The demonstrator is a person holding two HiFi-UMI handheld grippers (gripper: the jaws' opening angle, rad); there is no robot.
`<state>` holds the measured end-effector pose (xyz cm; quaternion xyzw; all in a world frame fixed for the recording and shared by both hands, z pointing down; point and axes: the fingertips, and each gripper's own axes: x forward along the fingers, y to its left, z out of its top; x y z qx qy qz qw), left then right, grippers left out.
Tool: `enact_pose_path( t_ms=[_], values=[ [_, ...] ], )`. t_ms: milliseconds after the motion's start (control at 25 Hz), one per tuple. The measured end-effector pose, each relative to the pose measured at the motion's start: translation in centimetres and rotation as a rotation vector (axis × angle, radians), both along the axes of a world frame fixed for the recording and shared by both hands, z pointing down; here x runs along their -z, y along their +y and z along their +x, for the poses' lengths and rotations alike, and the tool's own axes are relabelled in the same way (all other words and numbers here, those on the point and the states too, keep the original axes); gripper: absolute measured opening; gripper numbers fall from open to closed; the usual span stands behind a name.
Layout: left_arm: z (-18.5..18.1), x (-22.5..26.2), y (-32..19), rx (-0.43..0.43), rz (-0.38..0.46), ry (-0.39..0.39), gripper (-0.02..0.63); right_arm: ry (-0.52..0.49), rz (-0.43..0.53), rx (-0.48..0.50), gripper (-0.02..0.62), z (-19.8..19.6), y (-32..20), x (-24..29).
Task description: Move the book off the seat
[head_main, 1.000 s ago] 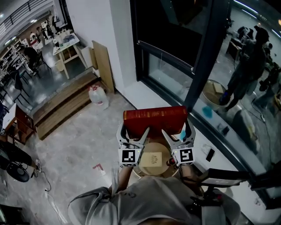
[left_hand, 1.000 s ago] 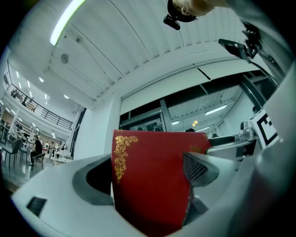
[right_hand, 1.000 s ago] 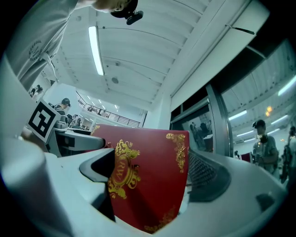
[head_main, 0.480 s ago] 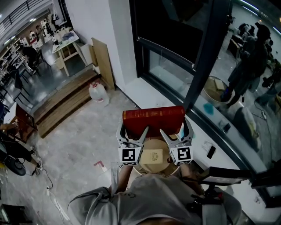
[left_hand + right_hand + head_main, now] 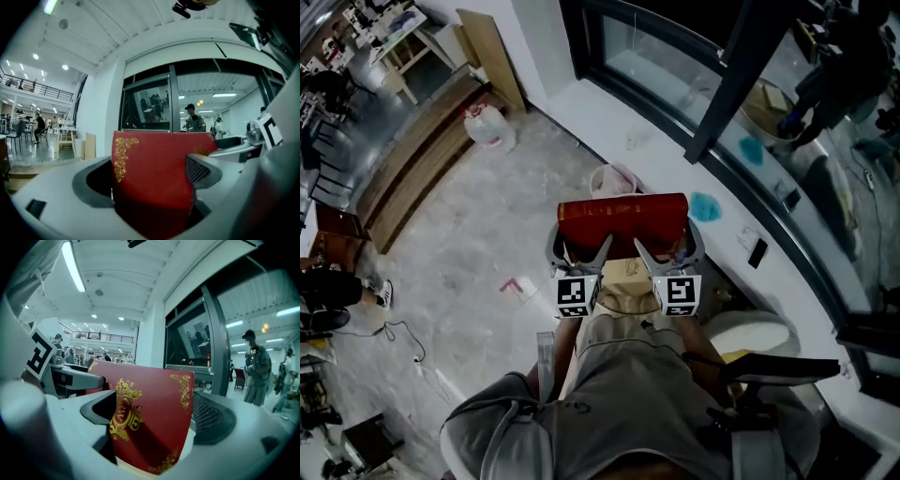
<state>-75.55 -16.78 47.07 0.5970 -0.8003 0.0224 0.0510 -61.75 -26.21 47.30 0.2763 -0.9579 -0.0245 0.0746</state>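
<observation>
A thick red book (image 5: pixel 622 214) with gold ornament is held level in the air in front of the person, spine toward the window. My left gripper (image 5: pixel 578 251) is shut on its left end and my right gripper (image 5: pixel 668 248) on its right end. The left gripper view shows the red cover (image 5: pixel 154 154) filling the gap of the left gripper (image 5: pixel 147 177). In the right gripper view, the gold-crested cover (image 5: pixel 150 399) sits between the fingers of the right gripper (image 5: pixel 154 416). A round tan seat (image 5: pixel 622 300) shows under the hands, mostly hidden.
A white window ledge (image 5: pixel 609 103) and dark window frame (image 5: pixel 741 66) run beyond the book. A pale bucket (image 5: pixel 614 180) stands on the floor just past it. A water jug (image 5: pixel 487 127) and wooden steps (image 5: pixel 403 187) lie far left. At right sits a white round seat (image 5: pixel 752 333).
Both grippers have come down with the book still held between them. The head view has tipped further down, so more floor shows and the bucket has come into sight.
</observation>
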Motion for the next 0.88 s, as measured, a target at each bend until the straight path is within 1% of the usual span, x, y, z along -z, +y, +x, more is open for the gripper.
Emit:
enact_pose_path(
  t_ms=[120, 240, 440, 560, 720, 800, 880],
  values=[
    [0.4, -6.0, 0.8, -0.028, -0.116, 0.066, 0.476, 0.069, -0.108, -0.025, 0.492, 0.7, 1.3, -6.1],
    [1.0, -12.7, 0.0, -0.047, -0.215, 0.111, 0.476, 0.12, -0.199, -0.05, 0.492, 1.4, 1.1, -12.9],
    [2.6, -26.5, -0.9, -0.084, -0.365, 0.24, 0.476, 0.23, -0.326, -0.133, 0.492, 3.3, 0.5, -26.2],
    [3.4, -35.0, -0.6, -0.081, -0.447, 0.321, 0.476, 0.319, -0.391, -0.165, 0.492, 4.0, 0.5, -34.4],
    [5.3, -44.7, 1.5, -0.056, -0.561, 0.465, 0.476, 0.455, -0.466, -0.178, 0.492, 5.5, 2.1, -43.3],
    [5.8, -48.5, 2.0, -0.042, -0.599, 0.501, 0.476, 0.5, -0.496, -0.177, 0.492, 5.9, 2.3, -47.0],
    [6.0, -51.7, 1.7, -0.037, -0.623, 0.507, 0.476, 0.52, -0.52, -0.184, 0.492, 6.0, 2.0, -50.2]
  ],
)
